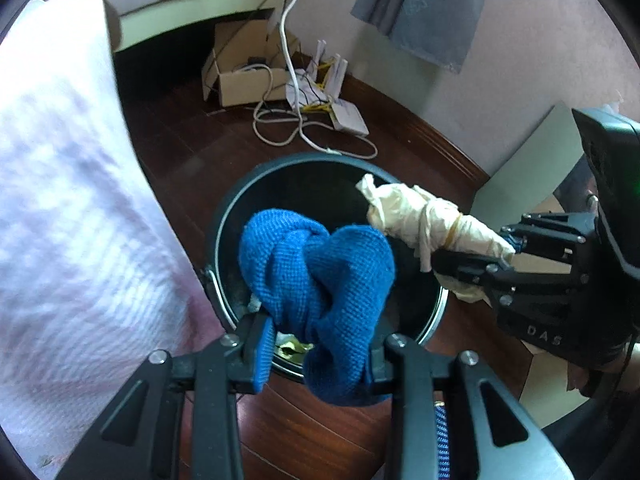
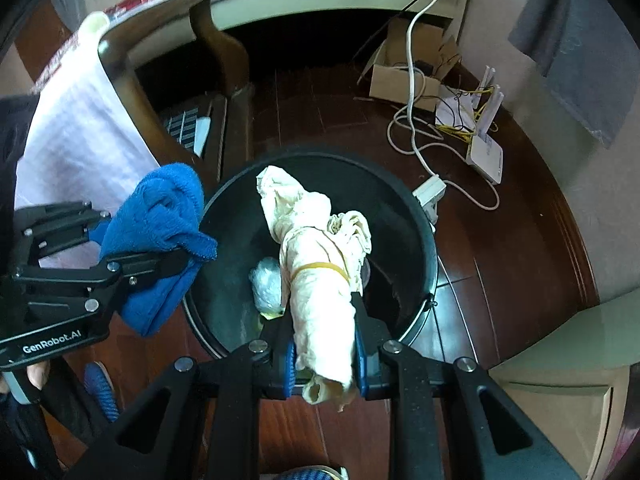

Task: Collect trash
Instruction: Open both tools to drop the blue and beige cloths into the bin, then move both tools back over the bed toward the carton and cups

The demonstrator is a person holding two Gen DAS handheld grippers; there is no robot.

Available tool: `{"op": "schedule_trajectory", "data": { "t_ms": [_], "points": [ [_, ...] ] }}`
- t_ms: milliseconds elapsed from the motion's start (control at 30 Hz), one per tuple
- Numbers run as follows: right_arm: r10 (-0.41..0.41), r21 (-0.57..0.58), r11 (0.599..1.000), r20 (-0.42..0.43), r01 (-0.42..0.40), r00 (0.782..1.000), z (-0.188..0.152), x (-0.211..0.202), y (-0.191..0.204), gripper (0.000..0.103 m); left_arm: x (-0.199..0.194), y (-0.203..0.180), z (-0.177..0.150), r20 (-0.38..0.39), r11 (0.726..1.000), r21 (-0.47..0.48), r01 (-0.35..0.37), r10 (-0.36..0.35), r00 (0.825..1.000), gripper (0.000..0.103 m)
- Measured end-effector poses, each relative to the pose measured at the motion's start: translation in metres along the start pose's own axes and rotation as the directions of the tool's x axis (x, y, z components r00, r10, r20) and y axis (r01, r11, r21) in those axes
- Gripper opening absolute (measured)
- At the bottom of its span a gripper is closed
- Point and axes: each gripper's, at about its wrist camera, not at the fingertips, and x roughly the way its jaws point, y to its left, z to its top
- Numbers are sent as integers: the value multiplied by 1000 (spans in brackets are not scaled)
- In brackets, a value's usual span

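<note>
Right, on your left wrist view your left gripper [image 1: 316, 344] has its jaws clamped on the knotted blue cloth [image 1: 316, 280], which hangs over the dark round trash bin [image 1: 224, 216] at the centre. At 3 o'clock your right gripper [image 1: 508, 248] reaches in, pinching the cream rolled bundle [image 1: 424, 220] with a rubber band around it, its tip over the bin's rim. A cardboard box [image 1: 244, 76] and white cables [image 1: 296, 128] sit at 12 o'clock.

Now your right wrist view: the jaws squeeze the cream bundle [image 2: 320, 280] at 6 o'clock, above the bin [image 2: 400, 200]. A crumpled clear wrapper [image 2: 266, 284] lies inside. At 9 o'clock, the left gripper [image 2: 176, 256] holds the cloth [image 2: 160, 240] at the bin's edge.
</note>
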Motion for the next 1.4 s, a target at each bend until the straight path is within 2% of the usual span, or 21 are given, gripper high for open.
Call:
{"op": "schedule_trajectory", "data": {
  "t_ms": [133, 200, 267, 300, 333, 400, 500, 633, 867, 1000, 1400],
  "points": [
    [-3, -17, 1000, -26, 3, 1000, -1, 9, 2, 24, 8, 5, -1, -23, 1000, -8, 28, -28, 999, 37],
    [-2, -20, 1000, -38, 1, 999, 0, 13, 2, 25, 11, 9, -2, -26, 998, -23, 59, -60, 998, 55],
    [-40, -30, 999, -50, 38, 998, 1, 18, -1, 52, 8, 14, -5, 3, 998, -54, 10, -10, 1000, 72],
    [-73, -32, 997, -50, 72, 996, 1, 20, -4, 85, 7, 18, -7, 15, 997, -72, 0, 1, 1000, 77],
    [-110, -29, 994, -37, 109, 993, 0, 19, -8, 96, 6, 23, -10, 20, 996, -93, -4, 6, 1000, 78],
    [-115, -15, 993, -24, 114, 993, 0, 16, -15, 96, 4, 33, -15, 19, 992, -127, -29, 32, 999, 83],
    [-125, 6, 992, -21, 125, 992, 4, 12, -21, 98, 1, 42, -22, 27, 984, -144, -102, 107, 994, 92],
    [-135, -2, 991, -16, 135, 991, 8, 9, -14, 103, -6, 45, -25, 39, 973, -157, -171, 179, 983, 93],
    [-123, -5, 992, 11, 123, 992, 12, -5, 0, 103, -30, 44, -32, 69, 963, -172, -207, 222, 973, 96],
    [-97, -7, 995, 46, 97, 994, 16, -20, 11, 103, -51, 44, -38, 84, 946, -175, -274, 292, 953, 99],
    [-31, -49, 998, 186, 41, 982, 28, -79, 50, 103, -122, 46, -47, 165, 922, -237, -306, 349, 923, 99]
  ]
}}
